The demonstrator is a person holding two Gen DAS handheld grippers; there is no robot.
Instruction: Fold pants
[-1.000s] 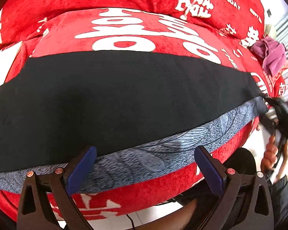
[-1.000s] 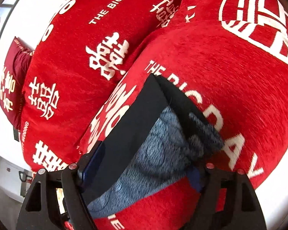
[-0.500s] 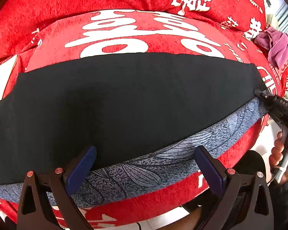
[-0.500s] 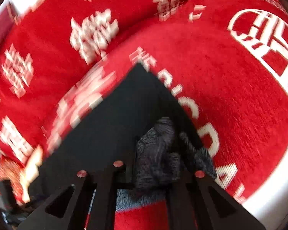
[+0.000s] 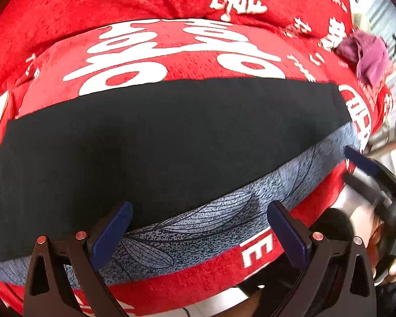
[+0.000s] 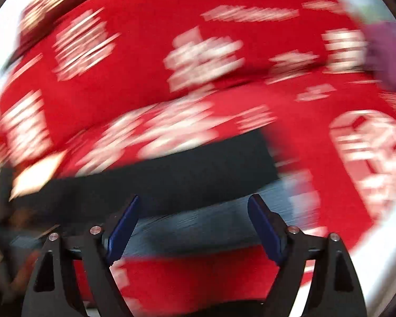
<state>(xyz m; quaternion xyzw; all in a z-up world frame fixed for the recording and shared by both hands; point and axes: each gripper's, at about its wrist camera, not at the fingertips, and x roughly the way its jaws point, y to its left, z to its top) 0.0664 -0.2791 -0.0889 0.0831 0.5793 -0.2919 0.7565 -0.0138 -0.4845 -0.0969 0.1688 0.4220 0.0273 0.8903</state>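
Black pants (image 5: 166, 142) with a blue-grey leaf-patterned band (image 5: 224, 211) along the near edge lie flat and long across a red sofa seat (image 5: 171, 47). My left gripper (image 5: 199, 224) hovers open just above the patterned band, nothing between its blue pads. At the pants' right end, the right gripper (image 5: 356, 166) shows blurred, just off the cloth. The right wrist view is motion-blurred: the right gripper (image 6: 192, 219) has its jaws opening, with nothing between them, above the pants (image 6: 171, 179).
The sofa's red cover (image 6: 198, 26) carries white lettering, with a backrest cushion behind. A crumpled purple cloth (image 5: 367, 55) lies at the far right of the seat. A hand (image 5: 382, 237) holds the right gripper off the sofa's front edge.
The right gripper closed on the pants' right end, then opened and let go, pulling back with a roll. The bunched end now lies flat. The left gripper drifted slightly, still open.
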